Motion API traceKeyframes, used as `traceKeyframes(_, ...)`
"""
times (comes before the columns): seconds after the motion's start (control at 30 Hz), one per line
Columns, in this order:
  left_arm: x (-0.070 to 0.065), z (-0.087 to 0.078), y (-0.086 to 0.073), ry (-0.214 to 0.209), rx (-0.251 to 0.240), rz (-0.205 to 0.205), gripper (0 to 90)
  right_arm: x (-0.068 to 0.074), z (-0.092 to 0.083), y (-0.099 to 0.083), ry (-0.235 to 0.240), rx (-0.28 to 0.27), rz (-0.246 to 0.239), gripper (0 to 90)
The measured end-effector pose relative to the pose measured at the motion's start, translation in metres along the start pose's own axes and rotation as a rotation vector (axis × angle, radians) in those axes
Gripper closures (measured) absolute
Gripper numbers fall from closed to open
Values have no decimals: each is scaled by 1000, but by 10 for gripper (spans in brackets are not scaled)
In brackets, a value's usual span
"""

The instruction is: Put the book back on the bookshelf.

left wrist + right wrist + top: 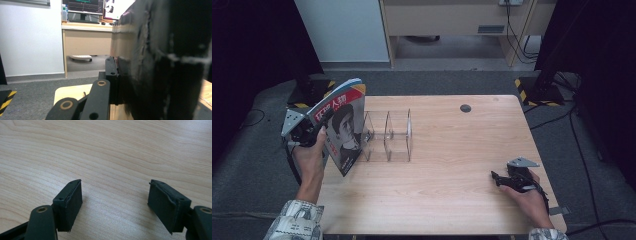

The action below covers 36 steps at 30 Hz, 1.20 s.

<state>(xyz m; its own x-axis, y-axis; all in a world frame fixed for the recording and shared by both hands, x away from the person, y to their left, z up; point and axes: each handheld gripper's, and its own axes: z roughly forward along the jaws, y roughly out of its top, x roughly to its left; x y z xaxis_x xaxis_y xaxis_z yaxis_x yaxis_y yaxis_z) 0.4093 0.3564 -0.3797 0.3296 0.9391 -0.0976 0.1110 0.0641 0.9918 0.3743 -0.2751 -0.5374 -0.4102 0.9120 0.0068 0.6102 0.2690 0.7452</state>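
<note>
Magazine held up beside the clear rack

Left gripper point(314, 131) clamps a magazine point(343, 125), its red masthead in white Chinese characters; right gripper point(504, 181) jaws stand apart.

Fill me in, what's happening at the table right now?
A person's left gripper is clamped on a magazine, holding it upright and slightly tilted at the left end of a clear divider rack, not yet in a slot. The rack's slots look empty. The right gripper rests near the table's right edge, jaws open, holding nothing.
</note>
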Motion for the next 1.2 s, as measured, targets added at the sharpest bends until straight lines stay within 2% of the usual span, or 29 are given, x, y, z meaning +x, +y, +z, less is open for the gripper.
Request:
traceKeyframes(0.67,3,-2,-5,9,13,-3,844,0,0,0,1,1,-1,276)
traceKeyframes(1.2,1,-3,-8,9,28,15,834,0,0,0,2,1,-1,276)
